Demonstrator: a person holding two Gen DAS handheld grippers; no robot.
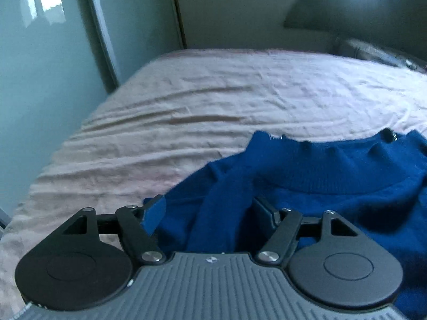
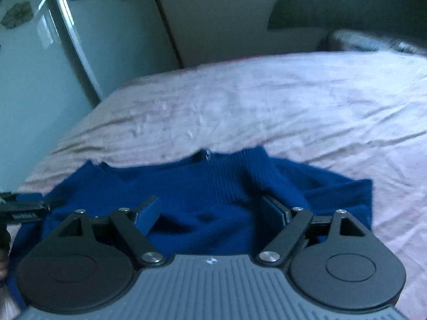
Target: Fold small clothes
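Observation:
A dark blue knitted sweater (image 1: 333, 200) lies on the pink bed sheet (image 1: 186, 106), its ribbed collar (image 1: 336, 184) facing away from me. My left gripper (image 1: 209, 210) stands open low over the sweater's left side. A raised fold of blue fabric sits between its fingers, and the pads do not press on it. In the right wrist view the sweater (image 2: 213, 186) spreads across the near part of the bed. My right gripper (image 2: 213, 210) is open just above its middle, with only flat fabric under the wide gap. The left gripper's body (image 2: 24, 208) shows at the left edge.
The wrinkled bed sheet (image 2: 293, 106) stretches far beyond the sweater. A glossy wardrobe (image 1: 40, 66) stands along the bed's left side. A grey pillow (image 2: 368, 40) lies at the far right by the wall. A hand (image 2: 2, 264) shows at the lower left edge.

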